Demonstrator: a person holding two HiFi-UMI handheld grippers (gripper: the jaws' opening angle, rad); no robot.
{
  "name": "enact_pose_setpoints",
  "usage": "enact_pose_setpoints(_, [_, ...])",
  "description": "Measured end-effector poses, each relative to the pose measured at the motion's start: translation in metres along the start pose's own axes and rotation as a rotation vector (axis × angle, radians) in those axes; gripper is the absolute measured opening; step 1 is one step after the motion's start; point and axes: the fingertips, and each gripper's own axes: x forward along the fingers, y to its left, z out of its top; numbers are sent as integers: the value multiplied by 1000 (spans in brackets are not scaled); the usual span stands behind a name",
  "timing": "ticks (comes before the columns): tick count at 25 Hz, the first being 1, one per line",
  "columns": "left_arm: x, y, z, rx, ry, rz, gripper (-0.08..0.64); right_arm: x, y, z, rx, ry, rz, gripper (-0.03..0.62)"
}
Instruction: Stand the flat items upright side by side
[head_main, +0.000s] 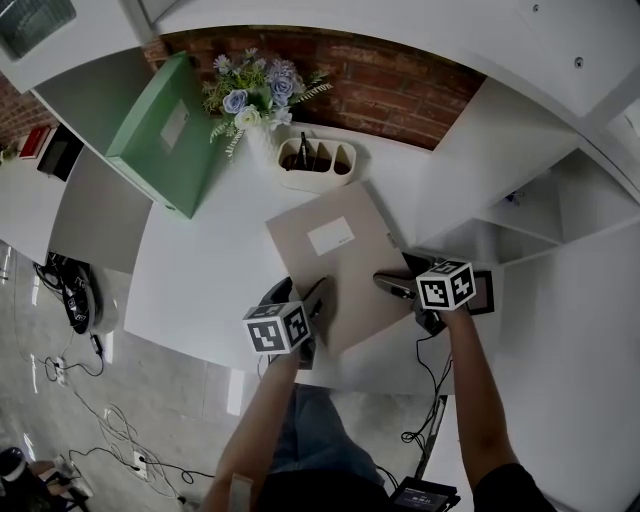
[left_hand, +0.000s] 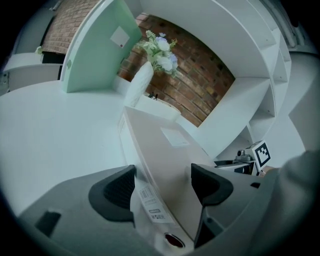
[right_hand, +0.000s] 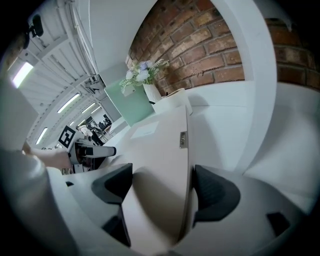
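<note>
A beige file box (head_main: 335, 265) lies flat on the white table (head_main: 200, 270), with its near end toward me. My left gripper (head_main: 315, 300) is at its near left corner. In the left gripper view (left_hand: 162, 187) the labelled spine (left_hand: 150, 200) runs between the open jaws, close to the left pad. My right gripper (head_main: 395, 287) is at the near right corner. Its jaws (right_hand: 162, 187) straddle the box (right_hand: 160, 165) and look open, with a shadowed gap at the left pad. A green file box (head_main: 165, 130) stands upright at the back left.
A vase of flowers (head_main: 255, 100) and a white pen holder (head_main: 318, 163) stand behind the beige box, against the brick wall. White shelf compartments (head_main: 520, 220) rise on the right. The table's front edge runs just under both grippers.
</note>
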Motion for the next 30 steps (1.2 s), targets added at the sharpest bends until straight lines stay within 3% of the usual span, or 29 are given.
enact_pose_setpoints(3, [-1,6,5,-47,-18,29,322,0,6,-3,18,-28,-28,376])
enact_pose_setpoints(7, [-4,9,6,-15,-7,39,307,-5,16,-7,32,-73,-71,370])
enact_pose_setpoints(12, [-17,11,6,-15,-48,24,305,-12,33,-3,-21,-121,-111,365])
enact_pose_setpoints(19, [-48,2,28,117,-160,-12,305,-28,65,9,-118,-244,-156,364])
enact_pose_setpoints(30, [-125,-7,74,343,-379,-39,307,-48,137,48,-358,-525,-217,364])
